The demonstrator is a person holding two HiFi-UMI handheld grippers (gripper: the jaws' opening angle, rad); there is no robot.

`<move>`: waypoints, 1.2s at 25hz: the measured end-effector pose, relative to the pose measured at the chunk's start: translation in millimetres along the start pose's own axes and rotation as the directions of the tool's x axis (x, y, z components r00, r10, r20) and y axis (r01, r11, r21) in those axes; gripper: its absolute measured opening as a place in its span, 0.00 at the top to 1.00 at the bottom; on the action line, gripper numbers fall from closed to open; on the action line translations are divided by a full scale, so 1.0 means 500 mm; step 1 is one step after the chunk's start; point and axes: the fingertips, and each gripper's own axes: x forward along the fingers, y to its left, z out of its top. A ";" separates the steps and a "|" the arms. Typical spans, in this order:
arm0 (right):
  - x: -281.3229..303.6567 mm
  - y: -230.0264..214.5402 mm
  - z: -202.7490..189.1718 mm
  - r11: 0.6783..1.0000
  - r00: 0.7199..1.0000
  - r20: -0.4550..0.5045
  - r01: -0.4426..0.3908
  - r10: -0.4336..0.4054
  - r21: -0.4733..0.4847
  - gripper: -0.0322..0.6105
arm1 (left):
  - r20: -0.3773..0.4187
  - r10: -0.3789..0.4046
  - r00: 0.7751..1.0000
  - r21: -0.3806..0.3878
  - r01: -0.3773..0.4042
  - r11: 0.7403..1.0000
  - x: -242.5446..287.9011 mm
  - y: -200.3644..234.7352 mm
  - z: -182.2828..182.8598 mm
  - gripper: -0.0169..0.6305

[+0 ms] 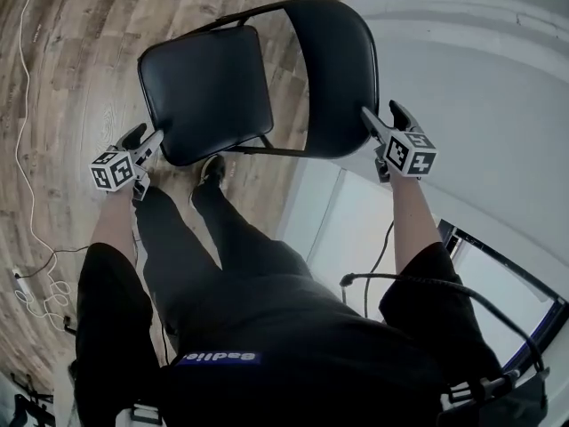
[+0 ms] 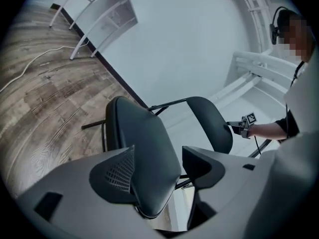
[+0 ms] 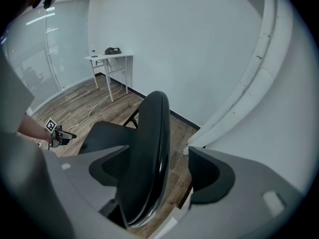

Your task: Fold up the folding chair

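The chair stands on the wood floor, close to the white wall. The left gripper is open, with the seat edge between its jaws. The right gripper is open too, with the backrest edge between its jaws. There is bare floor on the left.

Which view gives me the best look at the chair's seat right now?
The head view: the seat shows almost whole from above, beside the backrest. The left gripper view has it close and foreshortened, between the open jaws of the left gripper. The right gripper view shows only a slice behind the backrest.
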 end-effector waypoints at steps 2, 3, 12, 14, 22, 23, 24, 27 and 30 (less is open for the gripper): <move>0.017 -0.008 -0.009 1.000 1.000 -0.015 -0.003 0.003 -0.003 0.41 | -0.022 0.009 1.000 -0.046 -0.010 0.999 0.009 0.043 -0.032 0.52; 0.025 -0.011 -0.014 1.000 1.000 -0.021 -0.009 0.008 -0.001 0.39 | -0.028 0.011 1.000 -0.063 -0.013 0.998 0.014 0.062 -0.045 0.50; 0.085 0.011 -0.032 0.994 0.994 -0.043 -0.103 0.104 0.026 0.34 | -0.090 -0.056 0.994 -0.132 0.044 0.990 0.077 0.157 -0.104 0.42; 0.099 0.011 -0.033 0.992 0.990 -0.065 -0.125 0.126 0.017 0.33 | -0.089 -0.061 0.994 -0.144 0.048 0.988 0.091 0.181 -0.109 0.40; 0.142 0.007 -0.051 0.964 0.969 -0.063 -0.227 0.237 0.139 0.33 | -0.095 -0.161 0.982 -0.229 0.135 0.964 0.153 0.217 -0.129 0.37; 0.145 0.011 -0.057 0.961 0.966 -0.072 -0.236 0.248 0.141 0.33 | -0.102 -0.174 0.979 -0.234 0.147 0.961 0.161 0.216 -0.132 0.38; 0.148 0.015 -0.064 0.959 0.963 -0.083 -0.245 0.258 0.140 0.33 | -0.107 -0.191 0.976 -0.240 0.161 0.957 0.170 0.213 -0.134 0.38; 0.160 0.025 -0.079 0.955 0.952 -0.116 -0.269 0.283 0.124 0.33 | -0.117 -0.259 0.959 -0.266 0.221 0.938 0.206 0.182 -0.129 0.38; 0.164 0.035 -0.085 0.953 0.946 -0.122 -0.288 0.299 0.098 0.38 | -0.106 -0.264 0.959 -0.287 0.225 0.931 0.234 0.158 -0.118 0.38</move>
